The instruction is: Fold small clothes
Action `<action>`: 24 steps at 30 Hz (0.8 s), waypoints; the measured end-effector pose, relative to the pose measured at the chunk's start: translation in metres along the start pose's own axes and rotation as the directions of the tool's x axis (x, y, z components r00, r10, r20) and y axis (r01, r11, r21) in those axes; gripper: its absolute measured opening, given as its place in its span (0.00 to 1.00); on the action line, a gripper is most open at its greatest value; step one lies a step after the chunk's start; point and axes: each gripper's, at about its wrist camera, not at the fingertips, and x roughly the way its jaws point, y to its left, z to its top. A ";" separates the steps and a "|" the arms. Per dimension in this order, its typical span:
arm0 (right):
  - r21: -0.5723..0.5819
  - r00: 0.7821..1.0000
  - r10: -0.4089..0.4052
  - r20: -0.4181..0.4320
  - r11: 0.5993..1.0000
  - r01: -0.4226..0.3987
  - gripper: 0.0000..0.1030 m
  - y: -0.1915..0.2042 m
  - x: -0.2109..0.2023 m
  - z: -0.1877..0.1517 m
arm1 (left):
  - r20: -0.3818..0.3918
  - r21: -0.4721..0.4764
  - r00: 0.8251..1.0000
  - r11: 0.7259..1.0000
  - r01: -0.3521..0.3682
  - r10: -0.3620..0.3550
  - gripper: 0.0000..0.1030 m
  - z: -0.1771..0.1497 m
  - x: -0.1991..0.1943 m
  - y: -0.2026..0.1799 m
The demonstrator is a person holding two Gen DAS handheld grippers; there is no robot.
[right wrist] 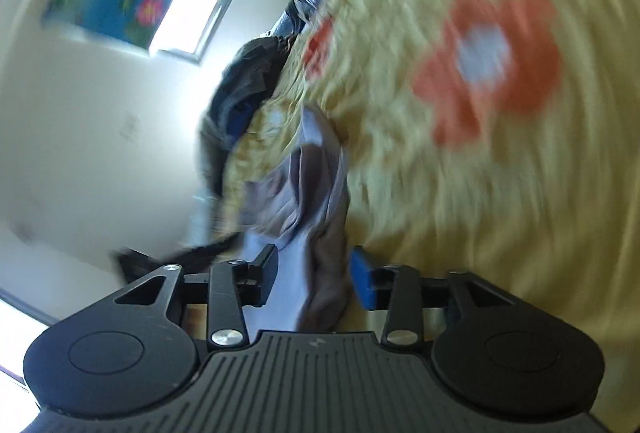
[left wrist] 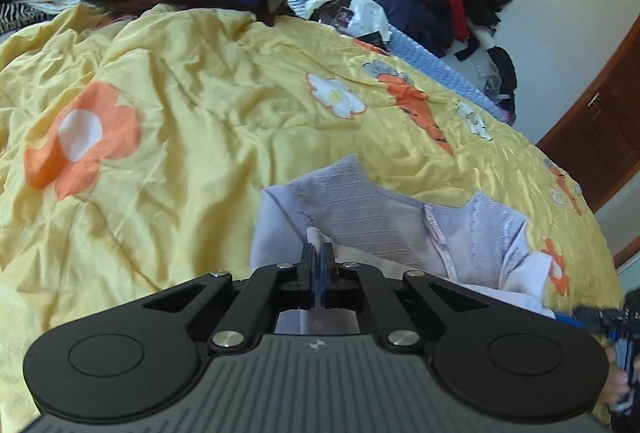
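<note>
The left gripper [left wrist: 319, 257] has its jaws pressed together on a thin edge of the lilac garment [left wrist: 384, 217], a sliver of pale fabric sticking up between the blue-lined pads. From that pinch the cloth spreads forward and to the right across the yellow flowered quilt [left wrist: 168, 137], its ribbed panel and a stitched placket running away from the fingers toward the bed's right edge.

The right gripper [right wrist: 314, 273] stands wide open, and the same lilac garment [right wrist: 316, 185] passes through the gap as a bunched, lengthwise ridge, its long axis running straight out from the fingers toward the dark clothes [right wrist: 240, 93] beyond. This view is badly smeared by motion, so it is hard to tell whether either pad actually touches the cloth; it looks unheld.

So the left side holds the garment and the right side is lined up along the fold, the fabric already between its fingers. In my judgement, closing there would give the second grip needed to carry an edge over.
</note>
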 end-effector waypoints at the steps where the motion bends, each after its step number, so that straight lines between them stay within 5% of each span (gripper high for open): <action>1: -0.130 0.997 -0.067 0.023 0.989 0.070 0.50 0.016 0.002 0.004 | 0.002 -0.001 1.000 1.000 0.001 -0.001 0.02 0.000 0.000 -0.001; 5: -0.565 0.957 -0.265 0.116 0.775 0.283 0.54 0.063 0.027 0.006 | 0.036 -0.042 0.999 0.999 0.024 -0.023 0.02 -0.001 -0.006 0.005; 11: -0.769 0.938 -0.315 0.141 0.562 0.305 0.54 0.082 0.041 0.000 | 0.069 -0.141 0.997 0.989 0.049 -0.039 0.02 -0.004 -0.015 0.029; 16: -0.843 0.941 -0.310 0.135 0.463 0.273 0.54 0.096 0.060 0.003 | 0.074 -0.170 0.996 0.983 0.066 -0.054 0.02 -0.008 -0.015 0.034; 21: -0.863 0.951 -0.292 0.105 0.448 0.233 0.52 0.102 0.081 0.005 | 0.053 -0.157 0.997 0.986 0.063 -0.055 0.02 -0.009 -0.011 0.030; 24: -0.898 0.955 -0.261 0.141 0.373 0.234 0.50 0.110 0.085 -0.002 | 0.045 -0.155 0.998 0.986 0.060 -0.054 0.02 -0.010 -0.010 0.030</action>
